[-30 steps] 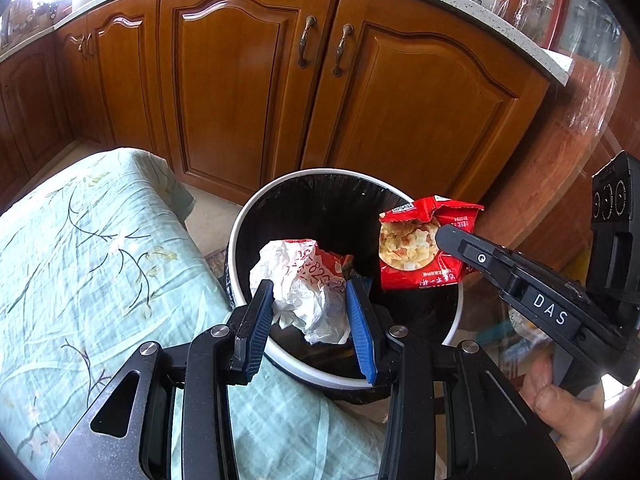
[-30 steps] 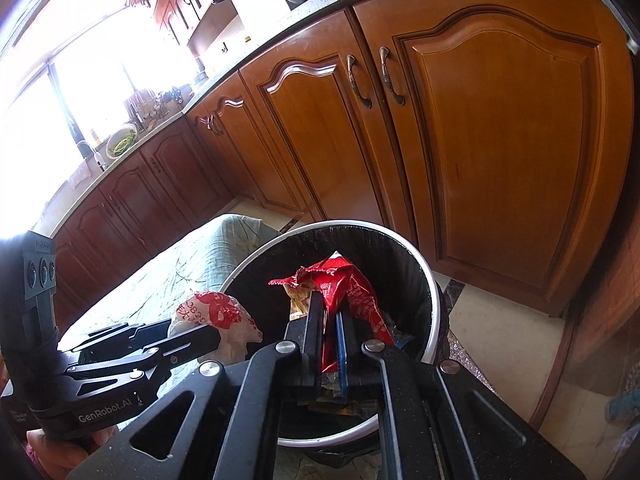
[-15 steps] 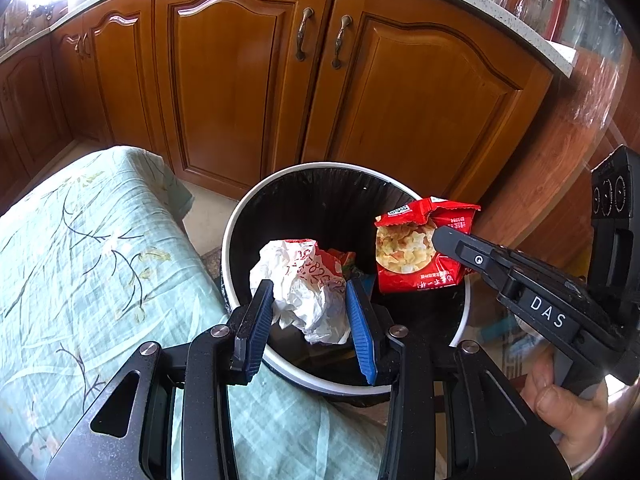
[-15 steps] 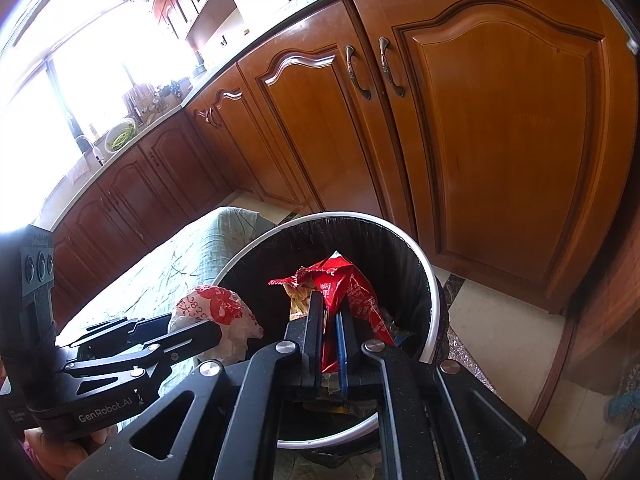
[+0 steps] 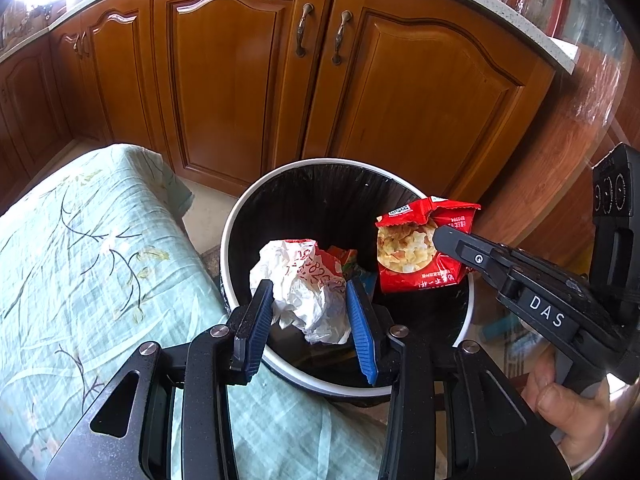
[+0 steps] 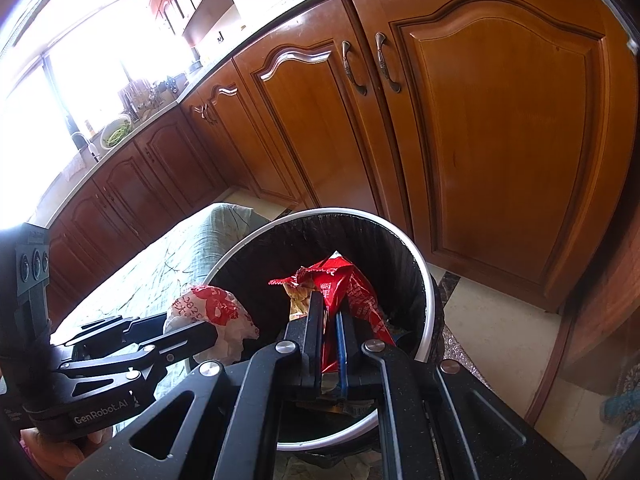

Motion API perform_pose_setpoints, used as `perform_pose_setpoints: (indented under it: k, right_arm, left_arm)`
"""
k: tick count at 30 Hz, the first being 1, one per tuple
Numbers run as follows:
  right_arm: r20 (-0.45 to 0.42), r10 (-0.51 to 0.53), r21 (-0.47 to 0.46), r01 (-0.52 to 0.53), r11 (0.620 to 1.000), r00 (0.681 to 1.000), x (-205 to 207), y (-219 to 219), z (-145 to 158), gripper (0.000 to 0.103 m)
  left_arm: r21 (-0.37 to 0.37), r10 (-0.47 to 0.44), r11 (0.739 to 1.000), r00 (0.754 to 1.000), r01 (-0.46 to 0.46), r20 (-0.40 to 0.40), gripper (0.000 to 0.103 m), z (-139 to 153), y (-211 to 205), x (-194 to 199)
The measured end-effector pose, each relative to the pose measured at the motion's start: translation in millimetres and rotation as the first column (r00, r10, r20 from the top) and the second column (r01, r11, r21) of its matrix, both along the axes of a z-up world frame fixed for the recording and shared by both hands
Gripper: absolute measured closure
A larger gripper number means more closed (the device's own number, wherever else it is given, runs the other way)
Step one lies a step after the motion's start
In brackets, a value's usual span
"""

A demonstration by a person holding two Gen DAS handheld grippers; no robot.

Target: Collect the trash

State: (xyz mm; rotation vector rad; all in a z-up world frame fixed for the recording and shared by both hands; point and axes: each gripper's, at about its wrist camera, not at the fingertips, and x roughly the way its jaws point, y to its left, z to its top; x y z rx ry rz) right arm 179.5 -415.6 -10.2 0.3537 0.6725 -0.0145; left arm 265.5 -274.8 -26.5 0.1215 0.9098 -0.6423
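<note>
A round trash bin [image 5: 240,216] with a white rim and black liner stands on the floor before the cabinets; it also shows in the right wrist view [image 6: 424,280]. My left gripper [image 5: 310,300] is shut on a crumpled white and red wrapper [image 5: 304,284] and holds it over the bin's near edge. My right gripper [image 6: 329,320] is shut on a red snack bag [image 6: 352,284] and holds it over the bin; the bag also shows in the left wrist view [image 5: 416,252]. Some trash lies at the bin's bottom.
A table with a pale green floral cloth [image 5: 80,264] sits left of the bin, touching it. Wooden cabinet doors [image 5: 400,92] stand close behind the bin. A tiled floor [image 6: 480,320] lies to the right.
Both grippers have shifted slightly toward the bin with their loads. Both grips are unchanged.
</note>
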Motion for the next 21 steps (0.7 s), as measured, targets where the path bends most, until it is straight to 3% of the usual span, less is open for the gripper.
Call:
perform_pose_setpoints:
  k: [6,10,13,14,18,21]
  right_arm:
    - [-0.004,-0.006,-0.008,0.005,1.000,1.000,2.1,0.0,0.7,0.097]
    - [-0.003,-0.017,0.004,0.017,1.000,1.000,2.7,-3.0,0.9,0.091]
    - [0.010,-0.033,0.027,0.033,0.999,0.999,-0.2,-7.1,2.1,0.063]
    - [0.017,-0.037,0.032,0.037,0.999,0.999,-2.5,-8.0,2.8,0.059]
    - [0.043,-0.045,0.048,0.043,0.998,0.998,-11.3,-8.5,9.2,0.053]
    - [0.068,-0.043,0.062,0.039,0.997,0.997,-18.4,-4.3,15.3,0.029]
  left_arm:
    - [0.004,-0.009,1.000,1.000,0.009,0.000,0.067,-1.3,-1.5,0.8]
    - [0.007,-0.010,1.000,1.000,0.010,-0.001,0.066,-1.7,-2.8,1.3]
    - [0.021,-0.002,1.000,1.000,0.002,-0.003,0.056,-2.7,-3.1,1.4]
    - [0.024,0.005,1.000,1.000,-0.005,-0.007,0.049,-3.0,-1.9,1.7]
    - [0.013,0.022,1.000,1.000,-0.022,-0.008,0.041,-0.3,5.4,0.6]
    - [-0.004,0.032,0.999,0.999,-0.032,-0.004,0.039,4.4,13.7,-2.5]
